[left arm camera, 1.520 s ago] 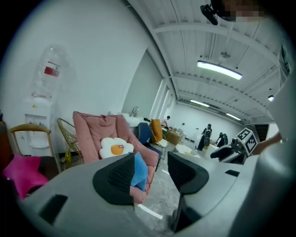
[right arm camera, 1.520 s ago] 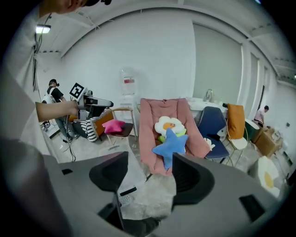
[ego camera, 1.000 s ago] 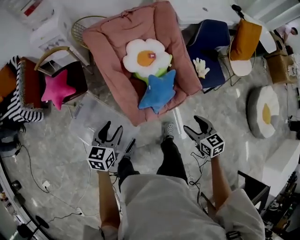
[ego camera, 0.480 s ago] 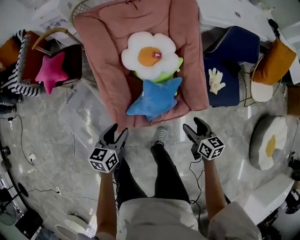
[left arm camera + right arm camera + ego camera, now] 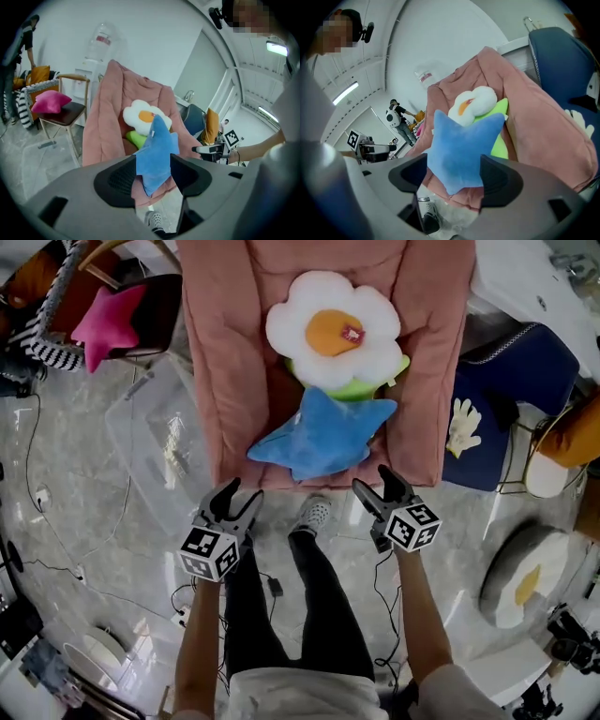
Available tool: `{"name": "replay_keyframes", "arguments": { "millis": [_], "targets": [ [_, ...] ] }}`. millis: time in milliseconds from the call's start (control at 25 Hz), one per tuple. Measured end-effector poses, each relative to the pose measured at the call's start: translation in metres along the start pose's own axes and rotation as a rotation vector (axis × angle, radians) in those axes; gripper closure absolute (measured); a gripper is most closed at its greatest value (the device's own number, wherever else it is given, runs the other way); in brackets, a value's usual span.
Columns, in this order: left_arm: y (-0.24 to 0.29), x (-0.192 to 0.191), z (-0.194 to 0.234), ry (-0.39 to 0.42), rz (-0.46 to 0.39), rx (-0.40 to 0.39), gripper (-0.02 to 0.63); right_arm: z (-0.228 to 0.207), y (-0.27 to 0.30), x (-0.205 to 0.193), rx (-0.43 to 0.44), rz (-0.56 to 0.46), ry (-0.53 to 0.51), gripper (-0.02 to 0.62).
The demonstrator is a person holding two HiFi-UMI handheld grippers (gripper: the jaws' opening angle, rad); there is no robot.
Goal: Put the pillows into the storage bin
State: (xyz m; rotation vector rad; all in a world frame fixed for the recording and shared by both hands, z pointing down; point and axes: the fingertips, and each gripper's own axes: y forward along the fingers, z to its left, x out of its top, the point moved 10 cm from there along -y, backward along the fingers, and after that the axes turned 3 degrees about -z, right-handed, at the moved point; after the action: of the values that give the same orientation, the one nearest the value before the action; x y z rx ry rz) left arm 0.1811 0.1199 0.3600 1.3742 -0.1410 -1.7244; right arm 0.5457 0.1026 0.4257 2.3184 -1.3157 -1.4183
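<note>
Now my left gripper [image 5: 230, 495] hangs with its jaws apart and empty, just short of the pink lounger's [image 5: 220, 352] front edge. My right gripper [image 5: 373, 482] has just been opening its jaws, with nothing between them. Both aim at the blue star pillow [image 5: 323, 432], which lies on the lounger, overlapping the flower pillow [image 5: 333, 329]. The clear storage bin [image 5: 150, 432] sits on the floor at the lounger's left.

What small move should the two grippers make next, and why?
Probably ease both forward onto the blue star-shaped plush pillow. It lies nearest on the pink padded chair, just ahead of the left gripper and right gripper. Both pairs of jaws stand apart with nothing between them; the right ones have just been opening.
</note>
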Motion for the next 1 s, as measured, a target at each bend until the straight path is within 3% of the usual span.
{"name": "replay_keyframes", "arguments": {
  "millis": [240, 360, 480, 640, 800, 920, 1000],
  "targets": [
    [0.046, -0.002, 0.006, 0.081, -0.013, -0.015, 0.388, -0.036, 0.029, -0.007, 0.038, 0.050, 0.018, 0.234],
    [0.074, 0.006, 0.015, 0.097, 0.004, -0.043, 0.351, -0.035, 0.044, -0.015, 0.097, 0.094, 0.012, 0.149],
    [0.113, 0.020, 0.012, 0.157, 0.027, -0.136, 0.295, -0.038, 0.056, -0.021, 0.140, 0.145, -0.023, 0.081],
    [0.157, 0.029, 0.008, 0.237, 0.106, -0.254, 0.256, -0.039, 0.072, -0.018, 0.112, 0.145, -0.113, 0.027],
    [0.182, 0.024, 0.009, 0.219, 0.185, -0.303, 0.238, -0.040, 0.085, -0.019, 0.122, 0.124, -0.132, 0.025],
    [0.191, 0.018, 0.010, 0.207, 0.192, -0.316, 0.236, -0.042, 0.097, -0.027, 0.082, 0.123, -0.134, 0.029],
    [0.192, 0.015, 0.010, 0.216, 0.184, -0.295, 0.238, -0.039, 0.100, -0.029, 0.047, 0.095, -0.155, 0.064]
  ]
}}
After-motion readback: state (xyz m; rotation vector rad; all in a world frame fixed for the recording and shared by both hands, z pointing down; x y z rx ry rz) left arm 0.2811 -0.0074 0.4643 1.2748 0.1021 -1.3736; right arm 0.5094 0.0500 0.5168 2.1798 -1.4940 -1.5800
